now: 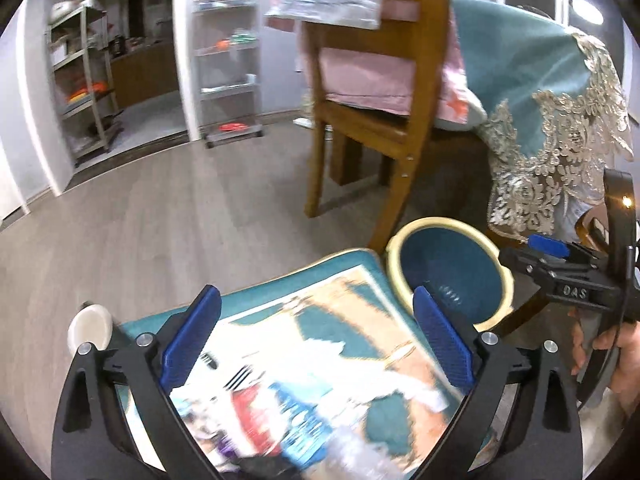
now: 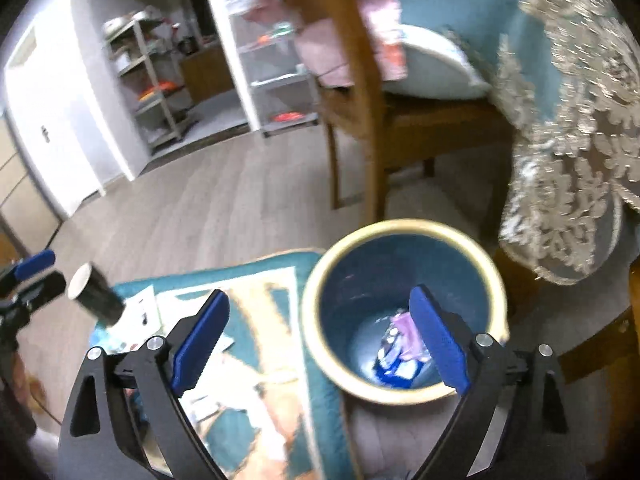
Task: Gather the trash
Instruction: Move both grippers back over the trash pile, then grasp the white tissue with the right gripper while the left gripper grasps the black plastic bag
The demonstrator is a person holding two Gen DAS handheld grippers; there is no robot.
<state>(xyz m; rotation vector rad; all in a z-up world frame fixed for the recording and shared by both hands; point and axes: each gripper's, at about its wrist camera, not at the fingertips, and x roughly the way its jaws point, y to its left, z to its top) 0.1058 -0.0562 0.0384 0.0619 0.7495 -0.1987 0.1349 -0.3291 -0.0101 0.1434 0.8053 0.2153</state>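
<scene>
A round blue bin with a cream rim (image 2: 400,396) stands on the floor beside a teal patterned mat (image 2: 320,400); it also shows in the left wrist view (image 1: 452,276). Wrappers (image 2: 398,356) lie in its bottom. My right gripper (image 2: 320,336) is open and empty, above the bin's left rim. My left gripper (image 1: 316,332) is open and empty over the mat (image 1: 280,292), where blurred wrappers (image 1: 280,404) and a clear plastic bottle (image 1: 356,456) lie. A black paper cup (image 2: 94,294) lies on its side at the mat's left corner.
A wooden chair (image 1: 380,120) with pink cloth stands just behind the bin. A table with a teal lace-edged cloth (image 1: 560,112) hangs at right. Metal shelves (image 1: 84,80) stand by the far wall across grey wood floor (image 1: 160,208).
</scene>
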